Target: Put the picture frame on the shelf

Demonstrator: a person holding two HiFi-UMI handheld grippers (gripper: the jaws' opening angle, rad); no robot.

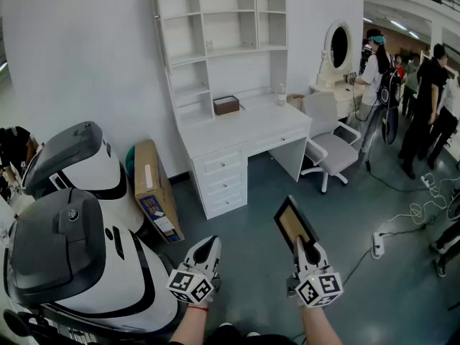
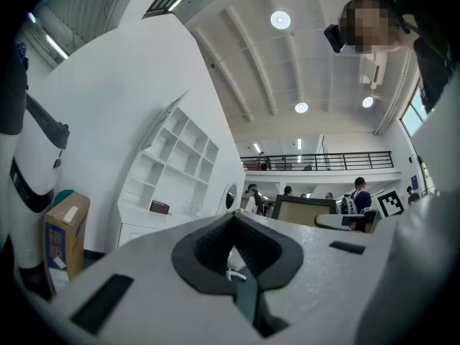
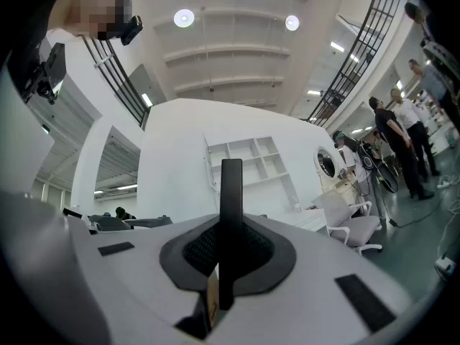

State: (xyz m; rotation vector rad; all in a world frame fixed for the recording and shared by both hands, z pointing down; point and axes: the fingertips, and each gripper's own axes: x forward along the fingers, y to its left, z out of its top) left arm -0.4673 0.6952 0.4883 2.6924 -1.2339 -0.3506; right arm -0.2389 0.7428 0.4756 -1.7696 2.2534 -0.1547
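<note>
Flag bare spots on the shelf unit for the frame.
Shelf cubbies look bare, the wide middle one most of all. Desktop is bare between box and bottle and in front. Crowded: floor left of the desk, with carton and white machines. Frame is in the right gripper.

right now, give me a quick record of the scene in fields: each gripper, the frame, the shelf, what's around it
right gripper: fingers shut on the picture frame, which sticks up and forward
left gripper: fingers together, nothing between them
shelf: white, stands on the desk against the wall, ahead of both grippers
on the desk: brown box, bottle
beside the desk: white chair on one side, cardboard box on the other
task state: frame not yet on the shelf
</note>
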